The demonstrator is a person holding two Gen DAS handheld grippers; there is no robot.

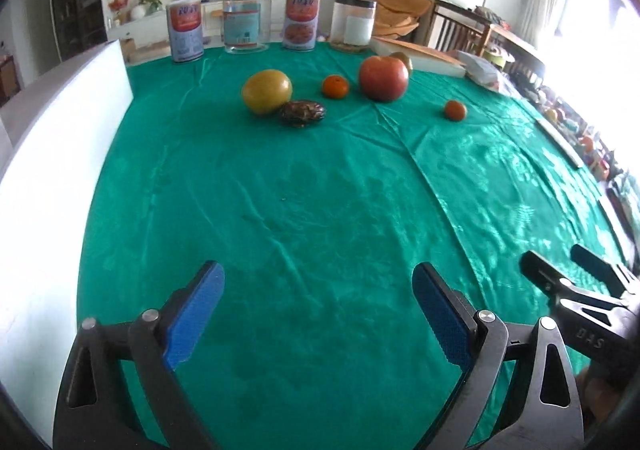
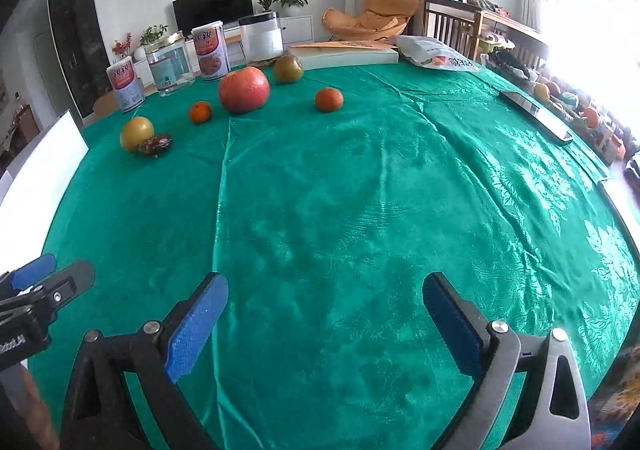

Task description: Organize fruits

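The left gripper (image 1: pixel 318 314) and the right gripper (image 2: pixel 326 320) hover side by side over the near part of the green tablecloth (image 2: pixel 340 210), jaws released and holding nothing. The fruits lie across the far half: a yellow fruit (image 1: pixel 267 91) touching a dark brown object (image 1: pixel 302 113), two small oranges (image 1: pixel 335 86) (image 1: pixel 455 110), a large red fruit (image 1: pixel 383 78) and a greenish fruit (image 2: pixel 288 68). Behind them, cans and jars (image 1: pixel 245 20) line the far edge; a white board (image 1: pixel 60 154) borders the left edge and a phone (image 2: pixel 536 115) lies near the right edge.

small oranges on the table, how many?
2. One small orange sits between the yellow fruit and the big red fruit; the other orange sits right of the red one. None seem hidden.
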